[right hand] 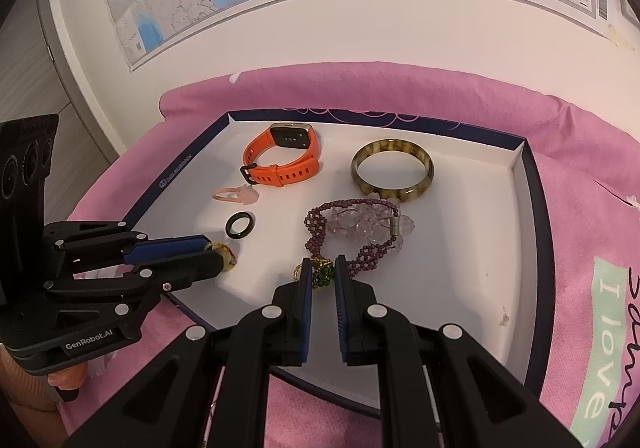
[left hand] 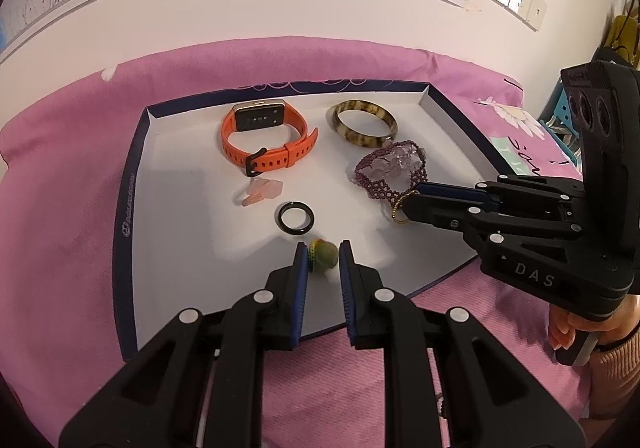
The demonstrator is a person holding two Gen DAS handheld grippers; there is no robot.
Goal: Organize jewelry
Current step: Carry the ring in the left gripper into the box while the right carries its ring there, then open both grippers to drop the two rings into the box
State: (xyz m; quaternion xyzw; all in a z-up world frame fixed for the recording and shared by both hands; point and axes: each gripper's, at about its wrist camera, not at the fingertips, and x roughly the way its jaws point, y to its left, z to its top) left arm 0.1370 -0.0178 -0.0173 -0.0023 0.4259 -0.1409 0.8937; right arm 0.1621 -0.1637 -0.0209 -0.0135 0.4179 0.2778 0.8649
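Green beaded ring pinched level in right hand-held gripper.

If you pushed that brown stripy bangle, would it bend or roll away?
The brown bangle looks like a thick, glossy, solid ring, so it would probably stay stiff. It lies flat in the white tray, so a push would likely slide it, not roll it. Its shiny surface may be slippery to grip.

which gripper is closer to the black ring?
Left. The left gripper sits just in front of the black ring; the right gripper is off to its right, by the purple bracelet.
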